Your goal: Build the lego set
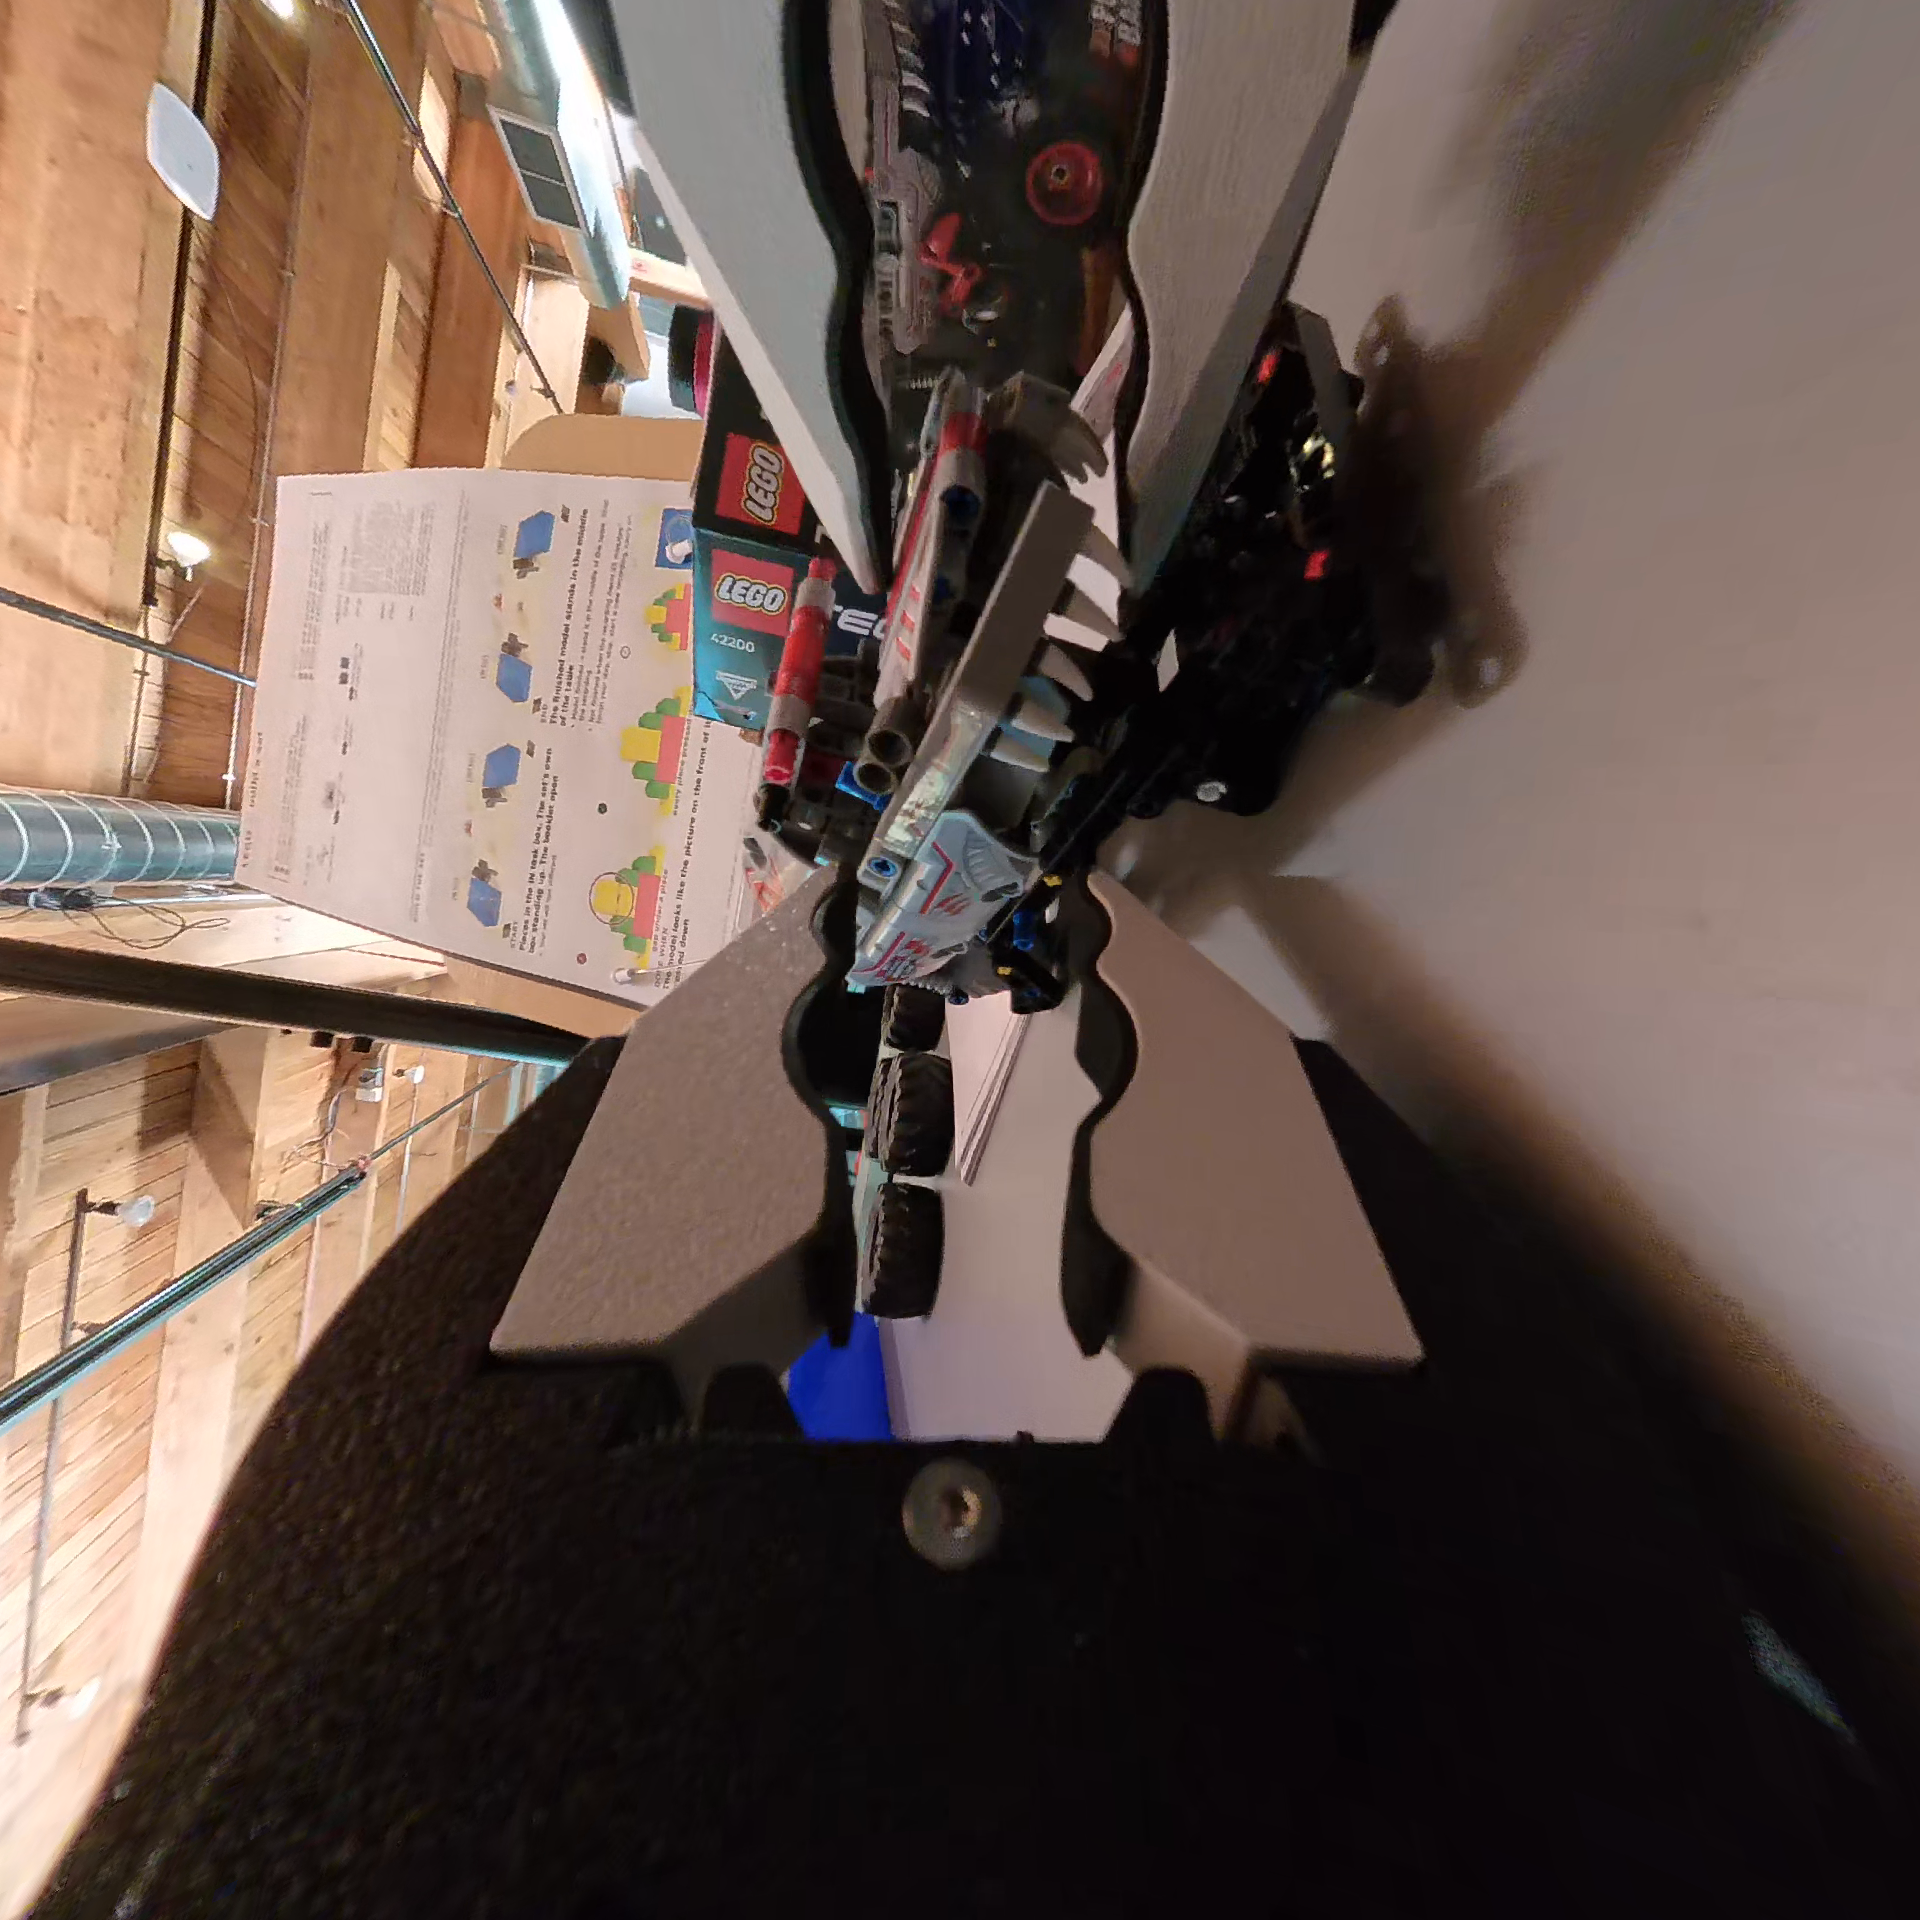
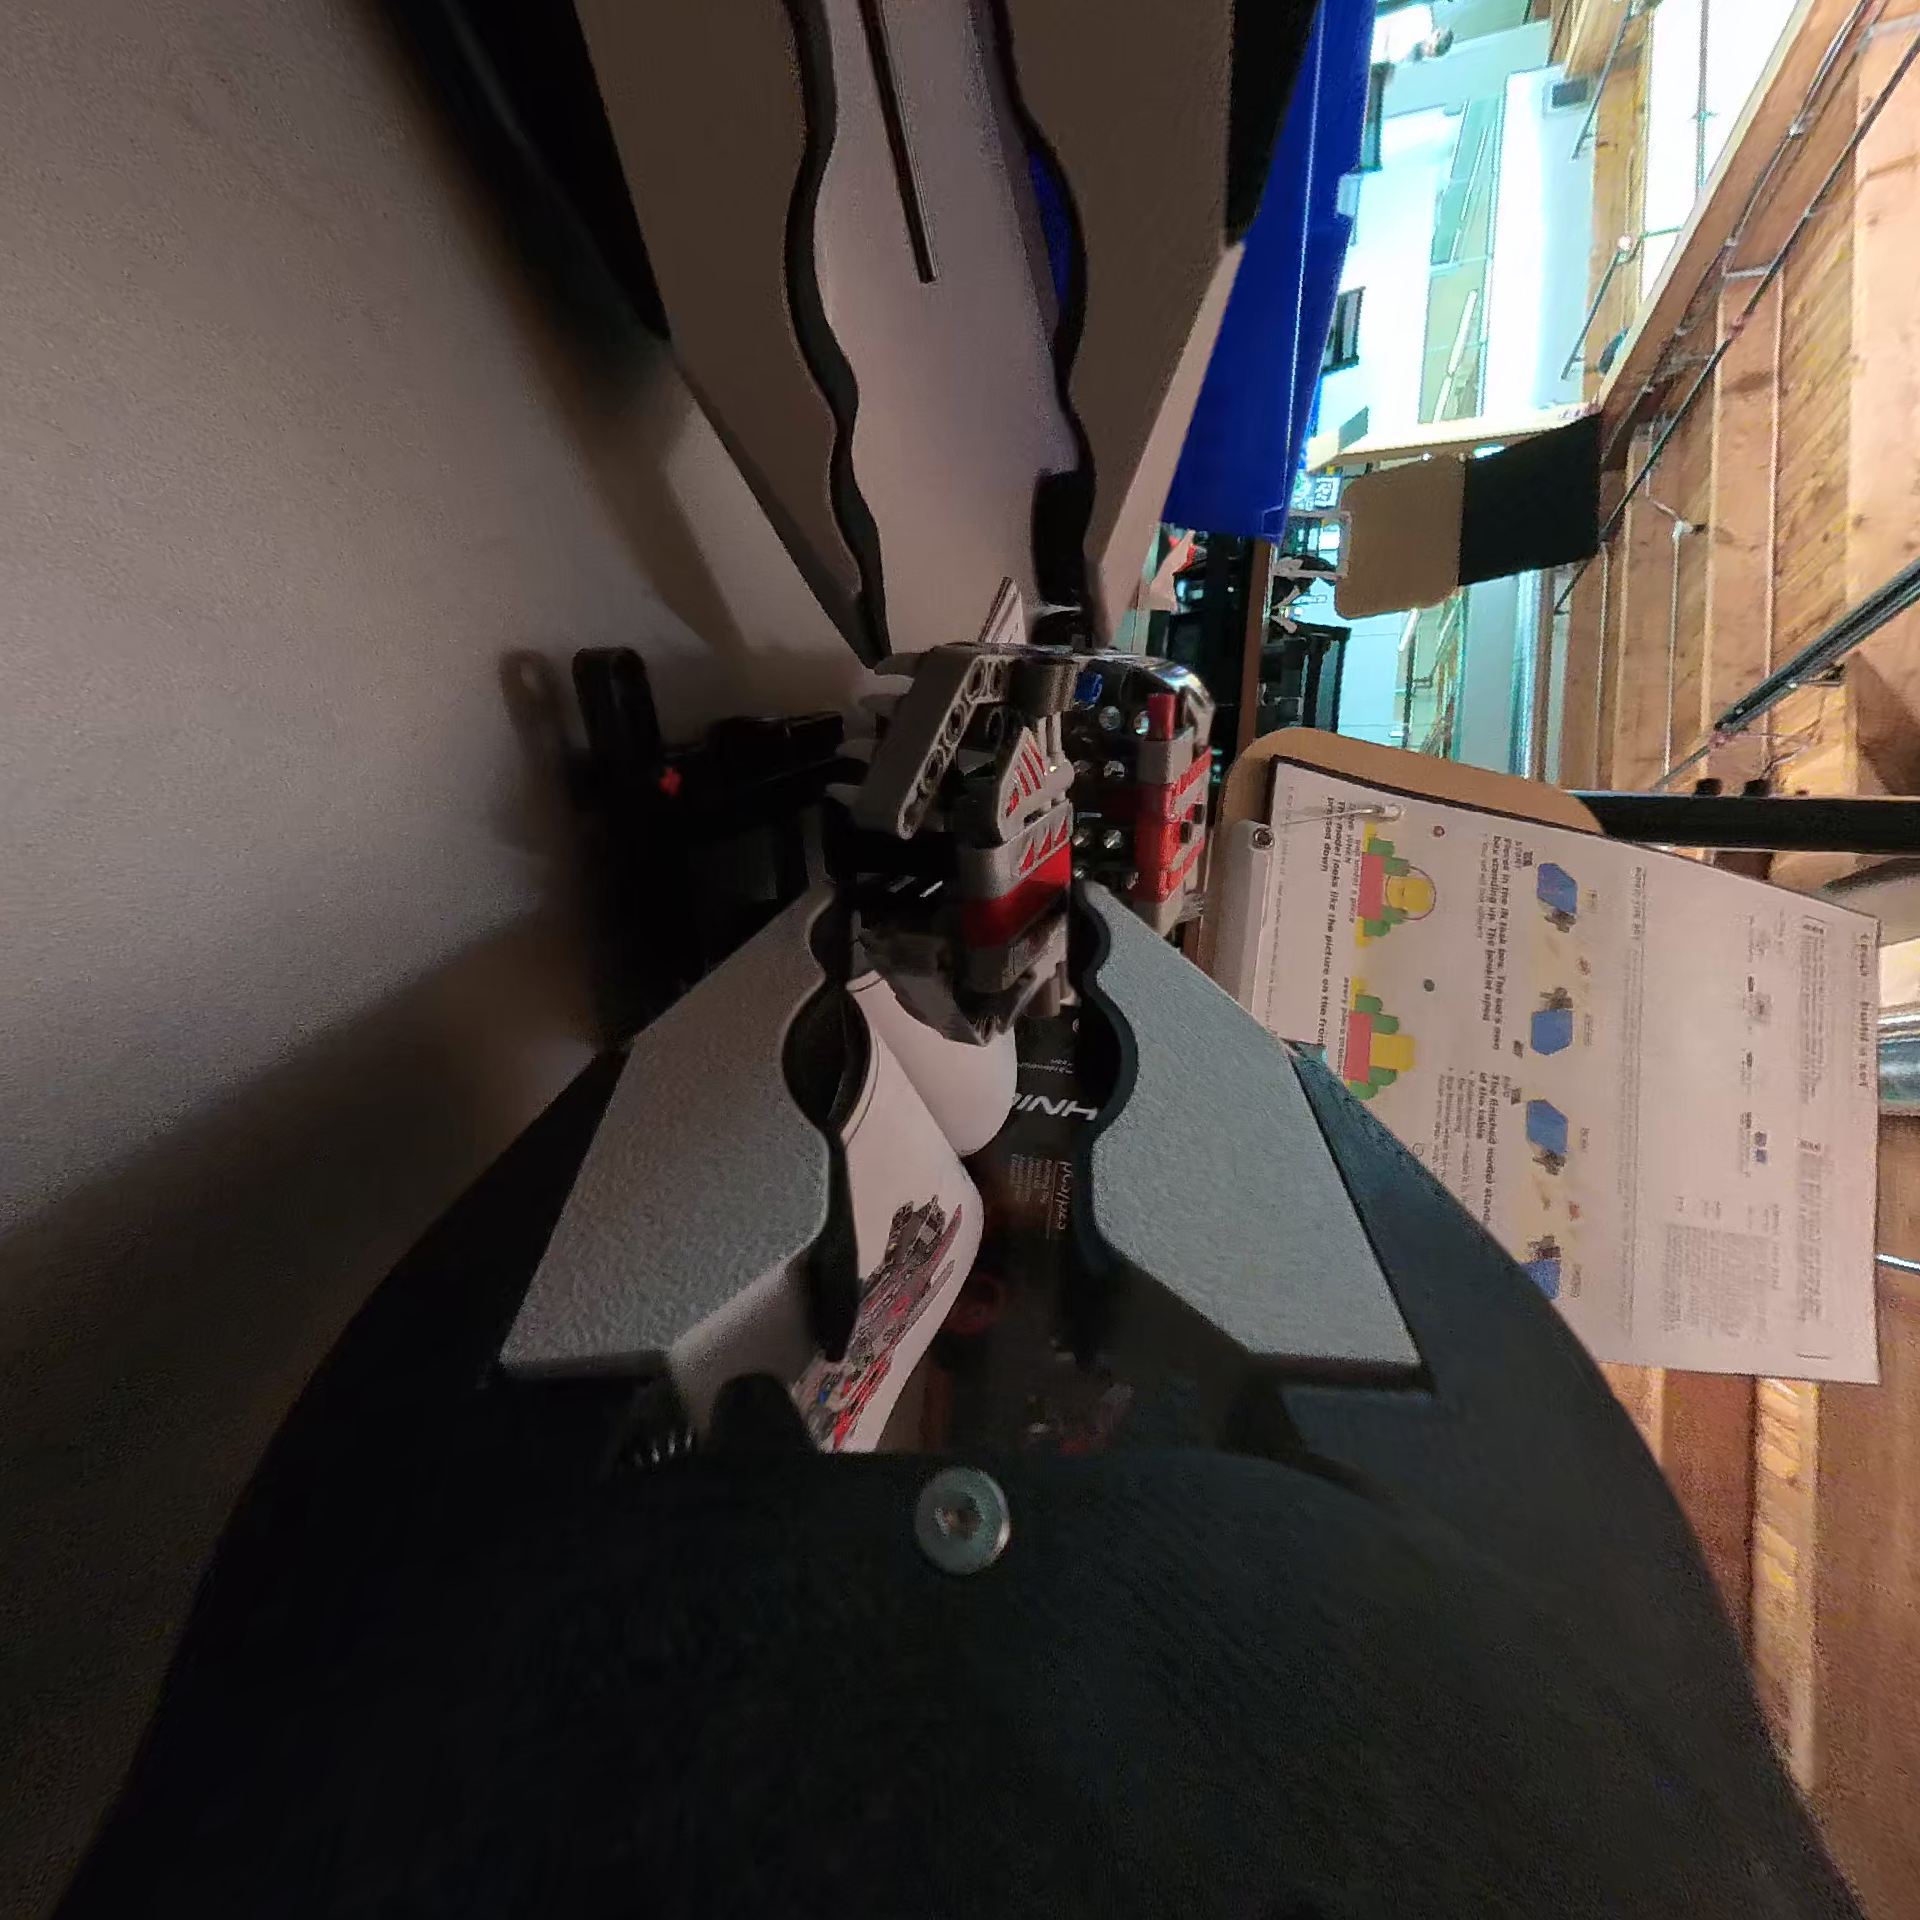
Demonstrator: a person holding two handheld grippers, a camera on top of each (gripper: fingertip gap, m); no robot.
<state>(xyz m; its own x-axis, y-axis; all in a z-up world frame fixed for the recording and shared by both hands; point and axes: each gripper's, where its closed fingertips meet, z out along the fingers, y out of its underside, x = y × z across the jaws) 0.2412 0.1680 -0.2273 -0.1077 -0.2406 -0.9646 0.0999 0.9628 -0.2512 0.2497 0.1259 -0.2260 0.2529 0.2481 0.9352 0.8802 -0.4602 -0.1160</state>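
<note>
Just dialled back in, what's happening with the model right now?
Both handheld grippers meet on the grey, red and black Lego vehicle model from opposite ends. The left gripper closes around its pale grey stickered nose, and the right gripper closes around a red and grey section. The model is held beside the white table. Three loose black tyres, the Lego box and a printed instruction sheet are behind.

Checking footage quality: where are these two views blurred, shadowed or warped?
Left wrist view: the table is smeared, with a dark, soft shadow beside the model; ceiling pipes bow from the wide lens. Right wrist view: the model is soft, the table dim, the far windows bright.
</note>
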